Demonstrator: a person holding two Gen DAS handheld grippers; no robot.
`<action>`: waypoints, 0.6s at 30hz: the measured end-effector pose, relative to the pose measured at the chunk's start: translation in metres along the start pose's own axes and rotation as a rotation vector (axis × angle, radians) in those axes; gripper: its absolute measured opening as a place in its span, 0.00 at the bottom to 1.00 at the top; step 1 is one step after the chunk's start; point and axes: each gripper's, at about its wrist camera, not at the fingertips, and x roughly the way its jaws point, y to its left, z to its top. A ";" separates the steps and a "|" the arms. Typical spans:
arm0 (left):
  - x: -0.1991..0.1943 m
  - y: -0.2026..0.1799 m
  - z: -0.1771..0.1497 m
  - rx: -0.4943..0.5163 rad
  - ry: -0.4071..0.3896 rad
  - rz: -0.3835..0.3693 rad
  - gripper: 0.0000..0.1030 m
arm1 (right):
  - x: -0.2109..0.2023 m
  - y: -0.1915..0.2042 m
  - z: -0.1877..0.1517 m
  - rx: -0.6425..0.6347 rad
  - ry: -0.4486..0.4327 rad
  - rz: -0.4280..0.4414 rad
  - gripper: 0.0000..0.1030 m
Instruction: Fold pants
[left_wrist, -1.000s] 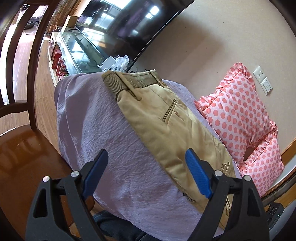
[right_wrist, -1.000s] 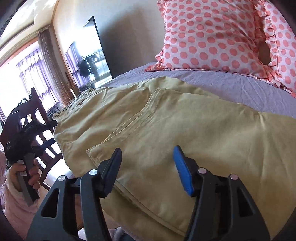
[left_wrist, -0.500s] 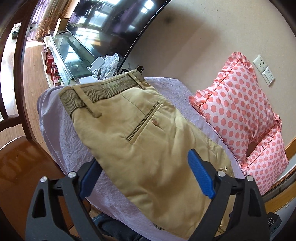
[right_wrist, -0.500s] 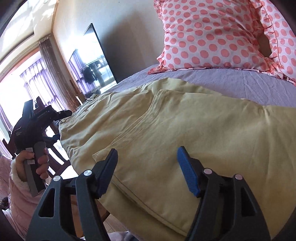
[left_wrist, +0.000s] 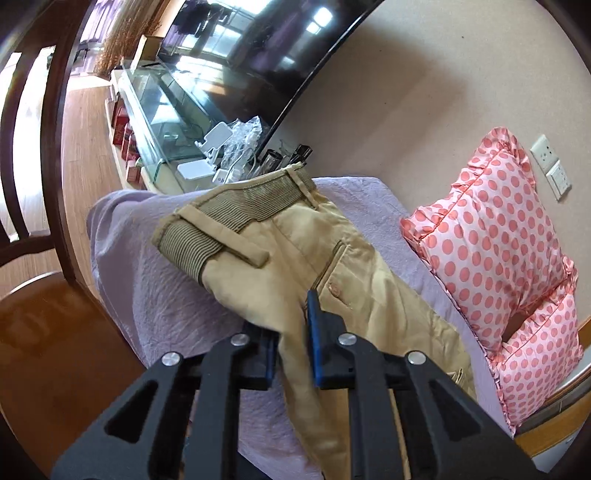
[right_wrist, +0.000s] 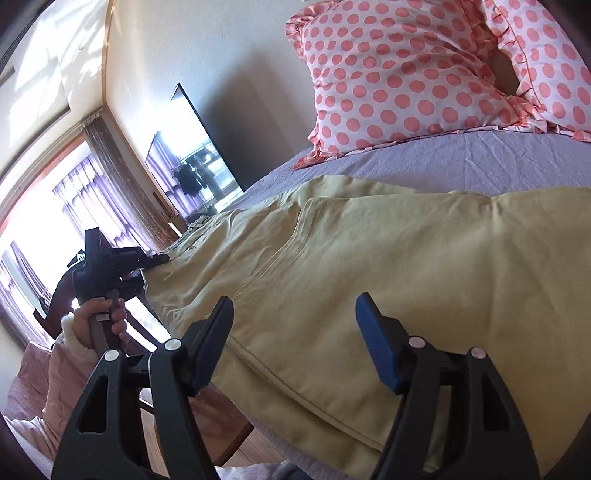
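Pants (left_wrist: 332, 258), tan: spread lengthwise on bed (left_wrist: 155, 295), waistband toward television (left_wrist: 258, 66). Left claw (left_wrist: 291, 354): clenched on pants edge below waistband. Right claw (right_wrist: 295, 339): released, above trouser leg near bed edge. Pillows (right_wrist: 406, 81), polka-dot: against wall

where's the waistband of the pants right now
In the left wrist view the waistband lies upper centre on the purple bedspread, near the TV stand, beyond the left hand-held gripper.
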 end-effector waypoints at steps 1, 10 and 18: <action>-0.006 -0.010 0.002 0.039 -0.017 -0.009 0.10 | -0.010 -0.003 0.001 0.004 -0.026 -0.001 0.70; -0.058 -0.208 -0.048 0.579 -0.059 -0.322 0.08 | -0.102 -0.063 0.001 0.146 -0.250 -0.157 0.73; -0.047 -0.300 -0.239 0.983 0.305 -0.659 0.08 | -0.171 -0.121 -0.019 0.343 -0.373 -0.298 0.73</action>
